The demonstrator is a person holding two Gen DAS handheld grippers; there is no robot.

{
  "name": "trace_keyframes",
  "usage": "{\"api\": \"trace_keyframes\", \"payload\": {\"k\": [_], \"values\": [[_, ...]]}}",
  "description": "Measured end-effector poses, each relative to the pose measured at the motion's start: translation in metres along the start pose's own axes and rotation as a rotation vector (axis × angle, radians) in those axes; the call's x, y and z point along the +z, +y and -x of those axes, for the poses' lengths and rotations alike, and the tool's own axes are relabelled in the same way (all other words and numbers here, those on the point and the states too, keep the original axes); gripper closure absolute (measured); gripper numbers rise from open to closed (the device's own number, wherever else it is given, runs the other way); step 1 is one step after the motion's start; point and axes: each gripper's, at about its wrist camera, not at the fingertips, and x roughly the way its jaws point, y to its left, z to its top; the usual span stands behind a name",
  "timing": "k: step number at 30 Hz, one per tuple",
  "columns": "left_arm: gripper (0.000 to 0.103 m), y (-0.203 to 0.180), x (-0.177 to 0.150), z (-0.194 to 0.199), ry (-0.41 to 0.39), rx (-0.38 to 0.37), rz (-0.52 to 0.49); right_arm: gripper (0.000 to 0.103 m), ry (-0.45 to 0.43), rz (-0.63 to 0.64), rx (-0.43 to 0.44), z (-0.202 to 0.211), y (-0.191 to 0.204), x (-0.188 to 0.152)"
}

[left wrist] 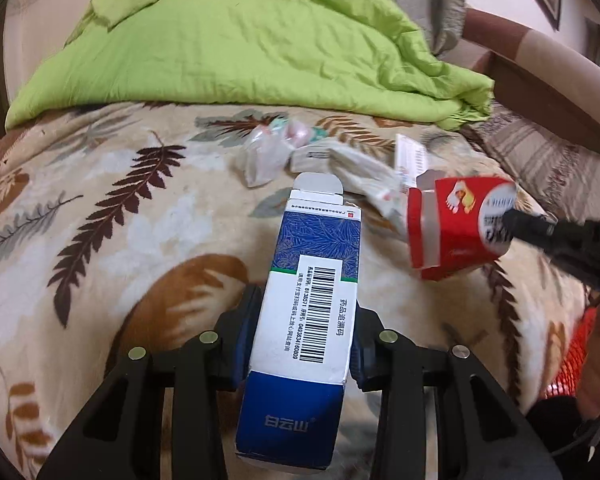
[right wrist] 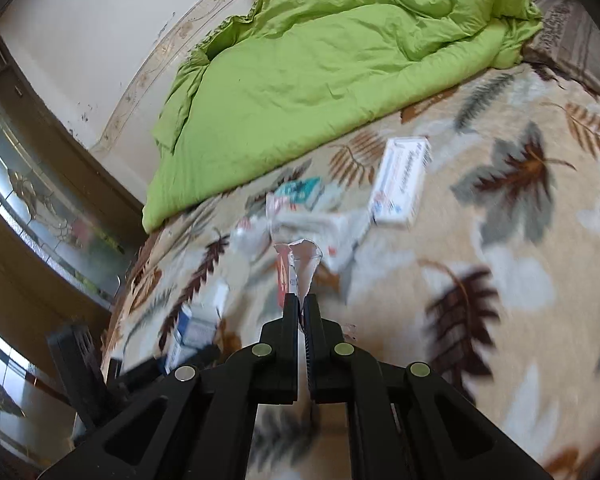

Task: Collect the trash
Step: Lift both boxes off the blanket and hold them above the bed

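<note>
The left tool (left wrist: 304, 340) is clamped across the width of a long blue-and-white cardboard medicine box (left wrist: 300, 320) with a barcode label, its far flap open, held lifted over the leaf-patterned beige blanket (left wrist: 100, 240) of the bed. The right tool (right wrist: 300, 308) is pressed together on the flattened edge of a red cardboard carton (left wrist: 456, 228), which hangs in the air just right of the blue box with its torn end open.

Both hands are loaded, so the step is to carry these two away and drop them wherever the trash goes (no bin shows in either view). To do it well, keep both grips firm: the red carton is held by a thin edge only and could swing or slip, so move it smoothly and avoid knocking it against the blue box.

More litter waits on the blanket: a crumpled clear plastic wrapper (left wrist: 260, 156), crumpled white paper (left wrist: 364, 180), and a white flat medicine box (right wrist: 400, 184) near the bright green quilt (left wrist: 240, 40).
</note>
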Motion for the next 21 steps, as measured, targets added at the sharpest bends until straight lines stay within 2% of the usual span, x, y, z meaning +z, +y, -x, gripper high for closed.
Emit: {"api": "trace_keyframes", "payload": {"k": [5,7,12,21], "values": [[0.066,-0.012,-0.020,0.021,-0.039,-0.001,-0.021,0.099,-0.009,0.004,-0.017,0.019,0.001,-0.028],[0.066,-0.013,-0.021,0.021,-0.042,-0.001,-0.018,0.099,-0.040,0.021,-0.028,0.025,0.003,-0.028],[0.066,-0.015,-0.025,0.021,-0.089,0.022,-0.044,0.099,-0.024,0.037,-0.036,0.020,0.006,-0.030],[0.066,-0.006,-0.022,0.012,-0.076,0.010,-0.020,0.099,-0.005,0.088,-0.047,0.014,0.014,-0.032]]}}
